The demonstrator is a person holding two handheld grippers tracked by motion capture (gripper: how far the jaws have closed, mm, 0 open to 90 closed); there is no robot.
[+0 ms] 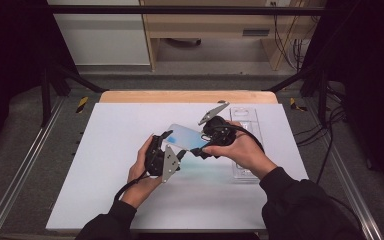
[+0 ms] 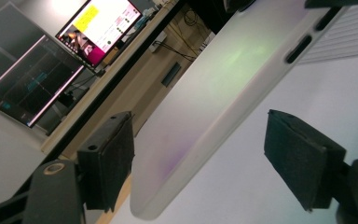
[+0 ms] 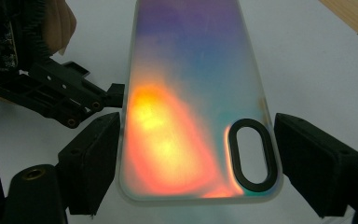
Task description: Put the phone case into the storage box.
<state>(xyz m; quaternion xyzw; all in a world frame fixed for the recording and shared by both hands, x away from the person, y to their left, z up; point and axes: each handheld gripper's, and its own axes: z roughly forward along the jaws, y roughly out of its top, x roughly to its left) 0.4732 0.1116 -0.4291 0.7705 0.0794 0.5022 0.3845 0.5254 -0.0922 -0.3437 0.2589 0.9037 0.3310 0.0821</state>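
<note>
Right gripper view showed us the phone case [image 3: 196, 107], a thin shiny shell with rainbow colours and a black oval hole for the camera. We held it up off the white table [image 1: 105, 165], in front of the clear plastic tray [image 1: 245, 117]. The right gripper [image 3: 196, 163] had its two black pads pressed on the case's long sides, next to the oval hole. The left gripper [image 2: 205, 158] was at the other end of the case, and its pads stood apart with the case's edge between them, not touching.

We thought the case was very light and a bit bendy. Its smooth sides looked slippery, so we judged a soft squeeze on the long edges was best. Squeezing hard could bend it or make it pop out.
</note>
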